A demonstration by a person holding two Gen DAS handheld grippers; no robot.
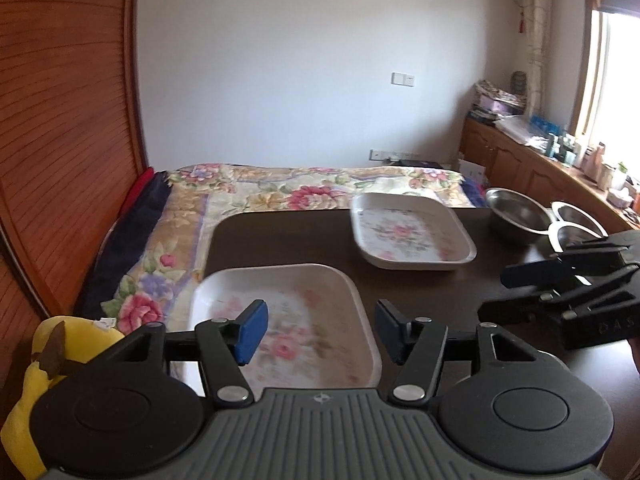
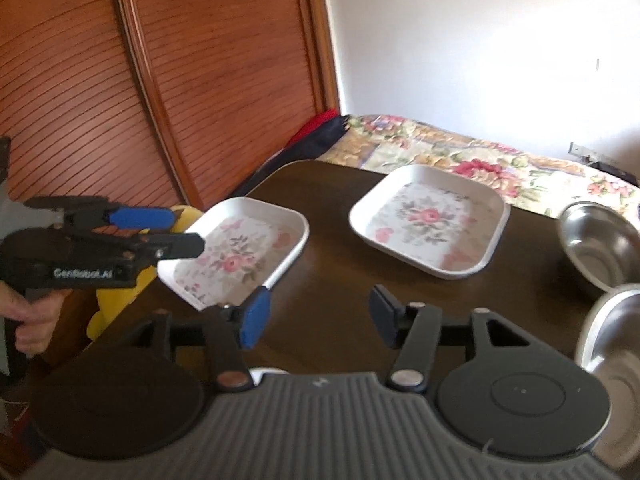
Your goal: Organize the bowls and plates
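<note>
I am holding my left gripper [image 1: 320, 330] over the near-left corner of the dark table [image 2: 332, 240], its blue-padded fingers spread wide and gripping nothing. Under it the near square plate [image 1: 280, 320] is lying flat: white, raised rim, a pink rose with grey-green leaves printed in the well. In the right wrist view this plate [image 2: 240, 252] is sitting at the table's left edge, just in front of a yellow soft toy [image 2: 116, 296]. Further right and farther back, well apart, a second floral plate [image 2: 430, 220] of the same pattern is resting. My right gripper [image 2: 316, 318] is hovering wide above bare tabletop, also empty. At the far right two stainless steel bowls are standing near each other, the farther one [image 2: 600, 240] and the nearer one [image 2: 612, 332].
</note>
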